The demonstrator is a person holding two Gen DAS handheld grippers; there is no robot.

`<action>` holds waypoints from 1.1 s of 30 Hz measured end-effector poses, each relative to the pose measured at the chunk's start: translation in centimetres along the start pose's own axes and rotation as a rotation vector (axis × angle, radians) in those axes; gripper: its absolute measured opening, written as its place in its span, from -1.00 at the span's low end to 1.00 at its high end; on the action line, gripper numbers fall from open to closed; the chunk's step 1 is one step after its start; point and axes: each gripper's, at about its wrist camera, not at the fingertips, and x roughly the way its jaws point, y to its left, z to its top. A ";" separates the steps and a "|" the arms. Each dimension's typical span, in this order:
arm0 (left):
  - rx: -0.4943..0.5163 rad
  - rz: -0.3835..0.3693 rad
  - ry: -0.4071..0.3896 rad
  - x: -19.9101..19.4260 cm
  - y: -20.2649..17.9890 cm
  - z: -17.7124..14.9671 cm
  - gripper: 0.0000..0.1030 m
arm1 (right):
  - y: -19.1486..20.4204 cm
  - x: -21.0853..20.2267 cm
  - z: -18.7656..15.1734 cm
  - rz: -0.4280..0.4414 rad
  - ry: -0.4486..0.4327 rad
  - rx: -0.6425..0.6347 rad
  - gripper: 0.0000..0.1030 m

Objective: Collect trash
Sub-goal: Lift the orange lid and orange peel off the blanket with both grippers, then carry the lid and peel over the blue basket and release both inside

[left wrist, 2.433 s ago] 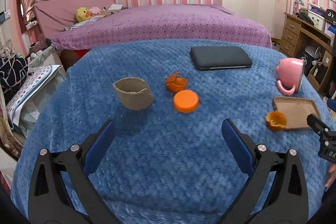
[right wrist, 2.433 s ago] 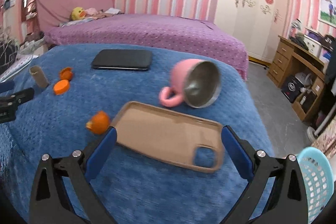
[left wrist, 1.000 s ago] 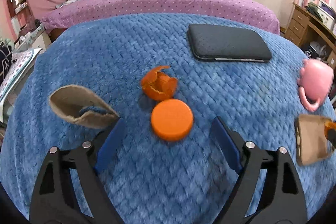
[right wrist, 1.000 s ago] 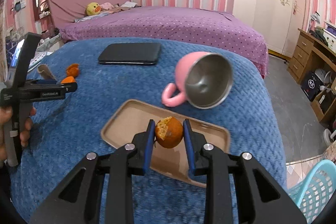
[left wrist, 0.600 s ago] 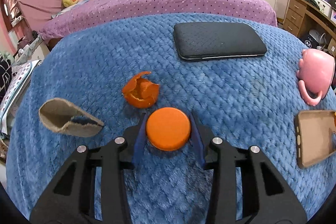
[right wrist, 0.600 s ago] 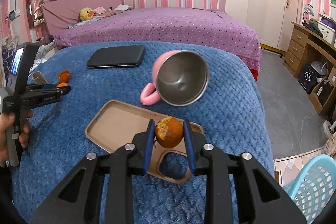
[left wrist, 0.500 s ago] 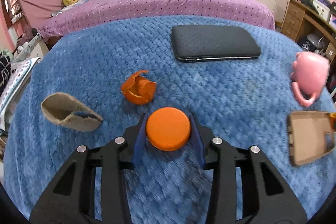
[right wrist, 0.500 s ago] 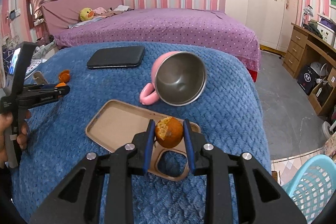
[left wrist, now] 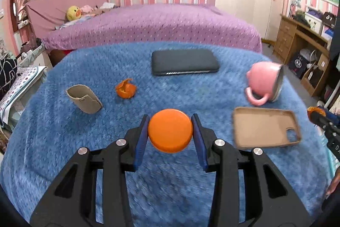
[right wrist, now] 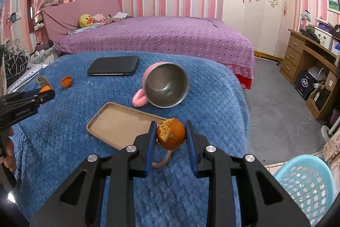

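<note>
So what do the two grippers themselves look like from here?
Both match: the left gripper and right gripper have matte black angular plastic linkages with triangular cutouts, silver pivot screws, and flat blue pads lining each finger. No cables or sleeves show.

Motion blur smears the blanket (left wrist: pixel 161 190) in the foreground; the right gripper (right wrist: pixel 170 136) hides the phone case's (right wrist: pixel 121 123) near corner, and the frame edge crops the basket (right wrist: pixel 306 182).

We hold our left gripper (left wrist: pixel 170 134) level and pointed forward, its blue pads clamped on an orange cap (left wrist: pixel 170 130), while our right gripper (right wrist: pixel 170 137) likewise pinches an orange peel (right wrist: pixel 171 136) between its fingers.
</note>
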 end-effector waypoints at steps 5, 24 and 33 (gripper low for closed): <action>-0.008 -0.017 -0.011 -1.4 -2.3 -1.5 -0.25 | -2.3 -2.4 -0.6 -0.034 -0.019 0.018 -0.47; 0.089 -0.137 -0.061 -7.3 -15.1 -5.4 -0.25 | -15.3 -11.6 -6.3 -0.255 -0.038 0.116 -0.47; 0.148 -0.237 -0.048 -8.0 -20.9 -6.2 -0.25 | -20.7 -13.5 -9.1 -0.297 -0.011 0.161 -0.47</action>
